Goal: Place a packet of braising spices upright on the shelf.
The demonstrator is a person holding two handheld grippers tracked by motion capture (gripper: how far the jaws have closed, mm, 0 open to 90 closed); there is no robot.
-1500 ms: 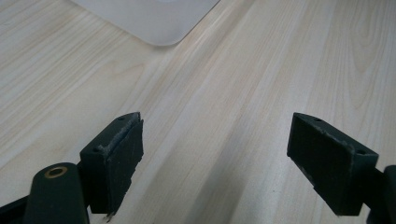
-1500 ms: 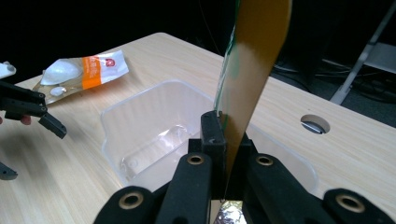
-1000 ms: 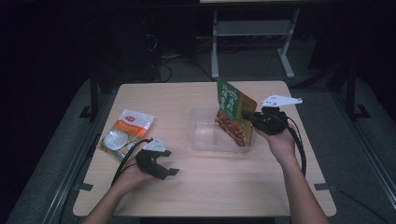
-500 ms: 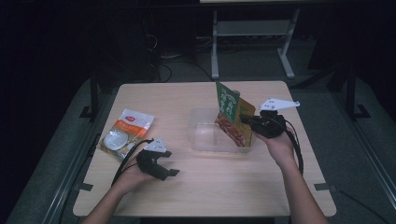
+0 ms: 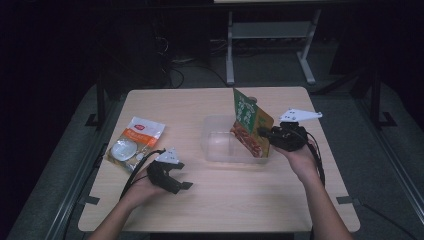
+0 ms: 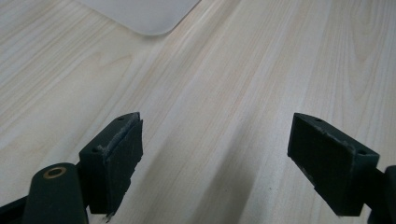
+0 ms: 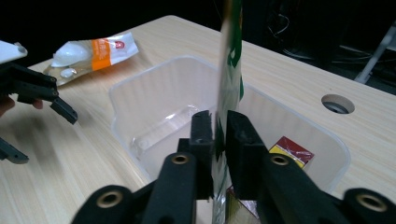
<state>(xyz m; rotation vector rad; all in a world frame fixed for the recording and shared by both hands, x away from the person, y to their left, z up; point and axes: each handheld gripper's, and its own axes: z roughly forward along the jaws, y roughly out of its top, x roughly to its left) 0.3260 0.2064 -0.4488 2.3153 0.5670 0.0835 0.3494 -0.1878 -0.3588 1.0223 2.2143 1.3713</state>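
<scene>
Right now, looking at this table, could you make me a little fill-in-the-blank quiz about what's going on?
1. The green and orange packet stands on edge in the clear plastic ____.
2. The right gripper has that packet between its jaws, while the left gripper has ____ between its jaws.
3. The white and orange pouch lies flat on the ____, beside the person's left hand.

Missing words: tub; nothing; table

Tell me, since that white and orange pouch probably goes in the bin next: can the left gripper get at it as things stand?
Probably yes. The left gripper is open and holds nothing, and the pouch lies flat on the table just beyond that hand with nothing between them. The jaws point away from it, so the hand must turn first.
</scene>
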